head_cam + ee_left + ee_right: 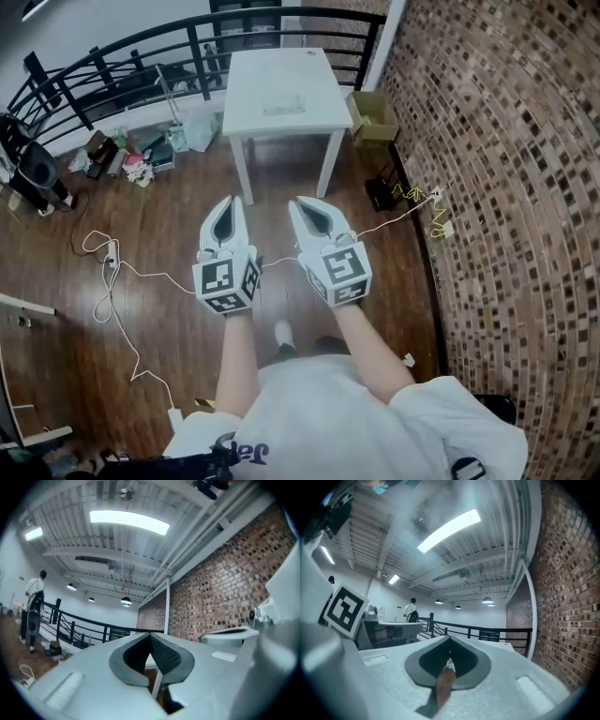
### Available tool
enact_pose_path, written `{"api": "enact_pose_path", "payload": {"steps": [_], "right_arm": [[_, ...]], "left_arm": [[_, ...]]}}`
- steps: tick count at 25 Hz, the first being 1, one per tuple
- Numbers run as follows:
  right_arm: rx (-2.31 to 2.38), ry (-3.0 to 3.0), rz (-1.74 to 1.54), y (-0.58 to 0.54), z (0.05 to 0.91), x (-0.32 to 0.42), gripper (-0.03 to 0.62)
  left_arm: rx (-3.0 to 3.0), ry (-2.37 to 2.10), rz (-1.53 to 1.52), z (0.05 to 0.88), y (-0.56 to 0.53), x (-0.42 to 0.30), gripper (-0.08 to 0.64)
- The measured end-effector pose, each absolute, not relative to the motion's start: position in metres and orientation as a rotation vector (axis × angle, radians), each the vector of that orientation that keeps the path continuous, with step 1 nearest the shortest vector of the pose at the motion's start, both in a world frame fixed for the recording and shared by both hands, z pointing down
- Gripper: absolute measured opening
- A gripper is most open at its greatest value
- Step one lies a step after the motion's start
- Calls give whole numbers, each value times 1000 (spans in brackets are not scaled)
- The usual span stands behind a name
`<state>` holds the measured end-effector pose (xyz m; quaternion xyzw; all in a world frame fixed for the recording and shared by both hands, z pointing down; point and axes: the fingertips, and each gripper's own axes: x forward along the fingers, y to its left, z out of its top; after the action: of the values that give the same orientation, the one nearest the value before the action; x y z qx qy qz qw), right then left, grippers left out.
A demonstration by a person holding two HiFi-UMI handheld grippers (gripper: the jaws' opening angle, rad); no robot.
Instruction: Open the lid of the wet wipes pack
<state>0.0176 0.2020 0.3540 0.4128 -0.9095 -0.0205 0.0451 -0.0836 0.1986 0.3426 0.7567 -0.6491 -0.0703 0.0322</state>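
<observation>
Approach to the desk: a person stands on the wooden floor [169, 309] with the left gripper [229, 202] and right gripper [300, 203] held out side by side at centre frame, both pointing level toward the white desk [272, 61] at upper centre. The jaws of each are pressed together at the tips with nothing between them, as each gripper's own view shows. That seems sensible, since there is nothing within reach to hold.

The task's thing, a pale flat pack [281, 107] that is too small to make out in detail, lies near the front edge of the desk, well apart from both grippers. Its lid cannot be read from here, so the opening looks not yet begun.

A brick wall [506, 187] fills the right of the frame, a black railing [112, 66] curves across the upper left, and a white cable [112, 281] trails over the floor at left. The grippers' paired, forward carry looks suited to one steadying the pack while the other lifts the lid.
</observation>
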Motion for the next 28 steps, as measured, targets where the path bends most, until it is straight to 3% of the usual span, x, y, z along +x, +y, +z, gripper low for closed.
{"api": "enact_pose_path", "payload": {"steps": [13,28], "right_arm": [[1174,-2766,33,66,389,-40,-9],[1252,-2922,69,-202,348,-45,-9]], "left_arm": [[2266,-1957,-179,377,80,-134,14],[2390,-2065,-25,326,-154,-129,15]]}}
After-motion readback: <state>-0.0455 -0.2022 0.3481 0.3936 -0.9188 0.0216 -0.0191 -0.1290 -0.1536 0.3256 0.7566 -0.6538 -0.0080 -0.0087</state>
